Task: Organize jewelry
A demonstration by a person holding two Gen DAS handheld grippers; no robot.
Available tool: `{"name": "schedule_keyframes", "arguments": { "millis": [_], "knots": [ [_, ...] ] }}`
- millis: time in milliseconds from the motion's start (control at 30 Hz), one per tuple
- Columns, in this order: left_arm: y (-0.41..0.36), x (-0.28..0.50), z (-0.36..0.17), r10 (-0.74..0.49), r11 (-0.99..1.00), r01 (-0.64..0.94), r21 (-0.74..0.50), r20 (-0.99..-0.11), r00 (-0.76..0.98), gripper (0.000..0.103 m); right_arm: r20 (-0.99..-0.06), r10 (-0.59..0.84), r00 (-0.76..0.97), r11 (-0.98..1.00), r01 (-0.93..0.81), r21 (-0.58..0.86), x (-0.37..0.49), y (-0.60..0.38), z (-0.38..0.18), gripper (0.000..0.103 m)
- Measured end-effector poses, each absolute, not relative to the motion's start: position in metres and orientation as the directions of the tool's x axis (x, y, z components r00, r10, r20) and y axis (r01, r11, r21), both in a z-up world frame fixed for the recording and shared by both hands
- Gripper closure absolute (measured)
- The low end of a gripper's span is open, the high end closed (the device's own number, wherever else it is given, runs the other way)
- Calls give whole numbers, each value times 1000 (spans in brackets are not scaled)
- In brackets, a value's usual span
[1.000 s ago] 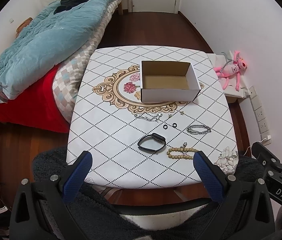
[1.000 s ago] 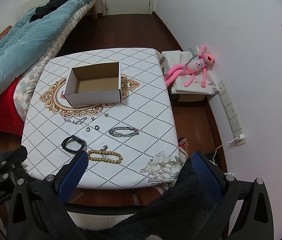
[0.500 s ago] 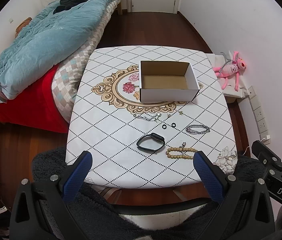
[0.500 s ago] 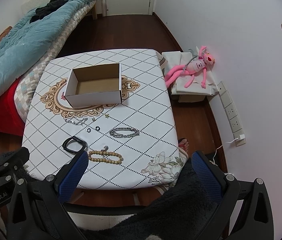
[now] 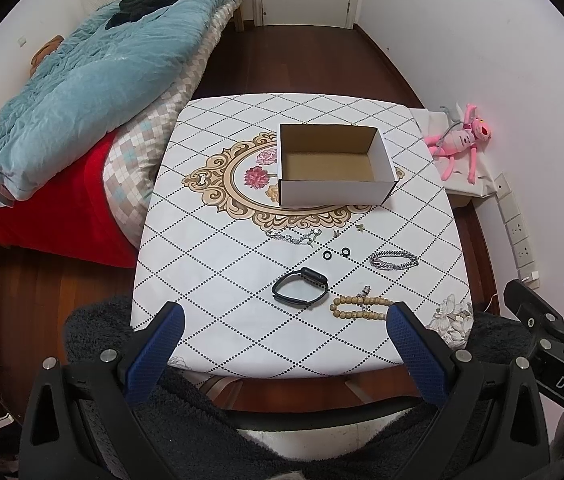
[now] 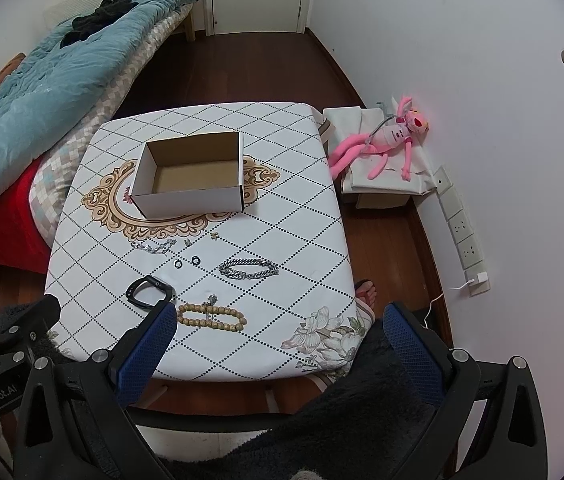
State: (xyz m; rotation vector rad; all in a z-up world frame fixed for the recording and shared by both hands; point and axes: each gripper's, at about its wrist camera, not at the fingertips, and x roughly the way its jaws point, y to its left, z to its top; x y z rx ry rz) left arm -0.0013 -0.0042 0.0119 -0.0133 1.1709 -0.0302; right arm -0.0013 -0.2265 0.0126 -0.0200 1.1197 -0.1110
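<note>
An open white cardboard box [image 5: 334, 192] [image 6: 190, 200] stands empty on the patterned table. In front of it lie a thin silver bracelet [image 5: 294, 237] [image 6: 153, 246], two small black rings [image 5: 336, 254] [image 6: 186, 262], two tiny charms [image 5: 348, 230], a silver chain bracelet [image 5: 394, 260] [image 6: 248, 269], a black wristband [image 5: 300, 290] [image 6: 148, 292] and a wooden bead bracelet [image 5: 360, 308] [image 6: 212, 317]. My left gripper [image 5: 282, 350] is open and empty, held above the table's near edge. My right gripper [image 6: 280, 350] is open and empty beside it.
The table [image 5: 210, 272] [image 6: 314, 240] wears a white diamond-pattern cloth. A bed with a blue quilt [image 5: 94, 72] and red blanket [image 5: 42, 216] touches its left side. A pink plush toy [image 6: 386, 140] lies on a low stand at the right wall. Dark fleece [image 6: 342, 420] lies below.
Both grippers have drifted slightly; the table sits a touch lower and left in the views. Nothing on the table has moved. Both grippers stay open.
</note>
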Motion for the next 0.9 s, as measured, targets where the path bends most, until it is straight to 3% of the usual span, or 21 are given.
{"name": "schedule_keyframes", "arguments": {
  "millis": [900],
  "knots": [
    [-9, -2, 15, -29, 1000, 17, -25, -917, 398, 0, -890, -99, 444, 994, 83, -69, -3, -228, 20, 0]
  ]
}}
